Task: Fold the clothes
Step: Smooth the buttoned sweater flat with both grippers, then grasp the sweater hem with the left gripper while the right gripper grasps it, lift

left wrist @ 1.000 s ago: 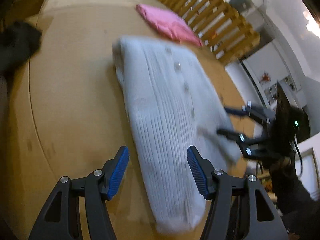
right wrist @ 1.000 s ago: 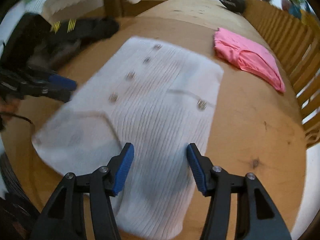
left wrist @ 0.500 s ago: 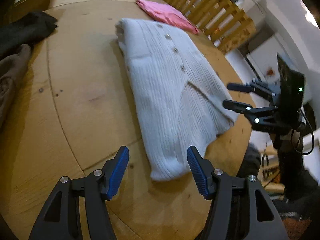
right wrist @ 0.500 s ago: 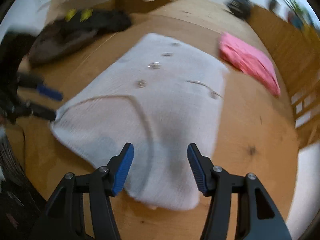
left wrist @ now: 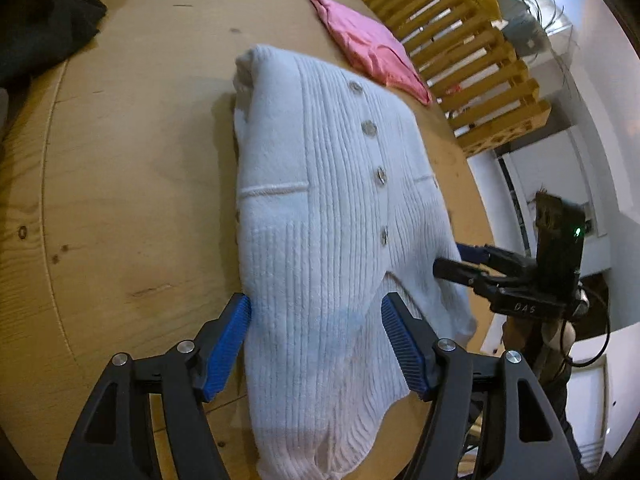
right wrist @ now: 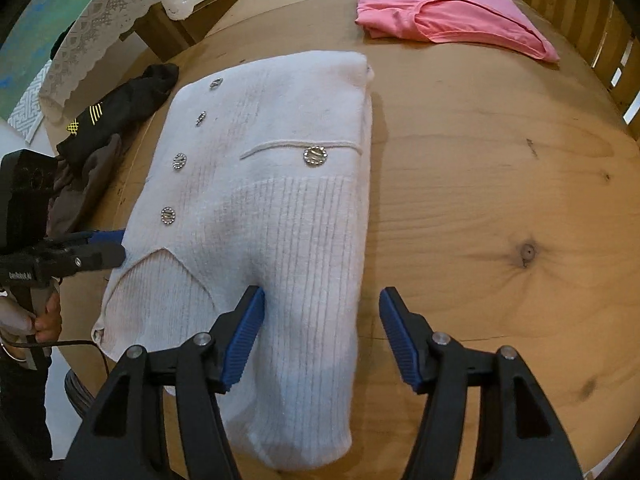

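Where the white cardigan lies: the white cardigan [right wrist: 264,208] rests flat on the wooden table [right wrist: 500,184], partly folded, buttons [right wrist: 315,156] facing up, its ribbed hem end nearest both cameras.
Cardigan edges: the long right side forms a straight folded edge; the left side ends in a loose ribbed flap whose corner lies near the table rim.
Left gripper: the left gripper [left wrist: 316,344] has its jaws spread wide, one blue pad at each side of the hem end, with nothing clamped; whether the pads touch the knit cannot be told.
Right gripper: the right gripper [right wrist: 322,334] also has its jaws spread, its left pad over the knit, its right pad over bare wood beside the folded edge.
Open room, right: bare table extends from the folded edge to the far rim, marked only by a knot [right wrist: 528,252].
Open room, left: a strip of bare wood separates the cardigan from the dark clothes [right wrist: 108,120].
Pink garment: the pink garment [right wrist: 452,20] lies folded beyond the cardigan's far end, apart from it, close to the slatted wooden railing [left wrist: 460,48].
Lace cloth: a lace cloth [right wrist: 108,28] hangs beyond the dark clothes, off the table.
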A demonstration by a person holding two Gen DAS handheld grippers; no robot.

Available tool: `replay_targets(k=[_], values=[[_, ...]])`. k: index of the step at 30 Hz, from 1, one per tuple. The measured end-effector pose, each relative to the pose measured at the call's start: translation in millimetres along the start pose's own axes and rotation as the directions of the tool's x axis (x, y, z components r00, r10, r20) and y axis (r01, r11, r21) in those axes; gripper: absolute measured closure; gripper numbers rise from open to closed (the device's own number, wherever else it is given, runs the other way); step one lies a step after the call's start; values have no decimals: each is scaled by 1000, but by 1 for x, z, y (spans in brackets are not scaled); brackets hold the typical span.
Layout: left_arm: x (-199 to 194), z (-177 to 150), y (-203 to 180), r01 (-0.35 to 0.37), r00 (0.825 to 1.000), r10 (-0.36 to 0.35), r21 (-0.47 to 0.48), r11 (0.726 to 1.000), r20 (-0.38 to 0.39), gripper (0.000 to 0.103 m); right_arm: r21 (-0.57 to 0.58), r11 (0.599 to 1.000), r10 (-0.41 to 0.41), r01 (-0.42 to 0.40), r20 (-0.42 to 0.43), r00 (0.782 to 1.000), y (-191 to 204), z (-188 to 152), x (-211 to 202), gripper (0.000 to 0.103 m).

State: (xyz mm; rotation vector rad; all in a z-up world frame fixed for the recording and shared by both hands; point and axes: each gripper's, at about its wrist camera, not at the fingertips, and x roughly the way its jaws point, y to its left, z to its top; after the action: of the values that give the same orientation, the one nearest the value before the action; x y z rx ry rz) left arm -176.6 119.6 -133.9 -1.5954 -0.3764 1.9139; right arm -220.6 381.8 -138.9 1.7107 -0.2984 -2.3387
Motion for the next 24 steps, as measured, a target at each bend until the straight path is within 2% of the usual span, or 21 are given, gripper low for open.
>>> replay_targets(k=[3,5,8,13,16,24], values=[[2,-4,1,-9,1000,9,2,1000,-15,33,49,997,60,-59,-25,998,-1,-6,6,41],[4,-8,1,-3,1000,3,-7,1000,-25,33,49,996,71,-70,-8,997,2,-9,6,37],[7,-10,-4,-15,1000,16,15,1000,-23,30,8,999,34,-34,-2,999,13,-12,8,35],[17,-9,-18,-24,998,25,32,999,-54,28,-117,993,-23,25,19,1000,37,-17,14,15],[22,-10,-29,-67,995,72,74,995,-64,28,-142,988,-57,63,47,997,46,-20,17,12],[29,-14,-43,-174,982,181,115,978,-59,29,-86,996,-9,14,55,998,38,-20,15,12]])
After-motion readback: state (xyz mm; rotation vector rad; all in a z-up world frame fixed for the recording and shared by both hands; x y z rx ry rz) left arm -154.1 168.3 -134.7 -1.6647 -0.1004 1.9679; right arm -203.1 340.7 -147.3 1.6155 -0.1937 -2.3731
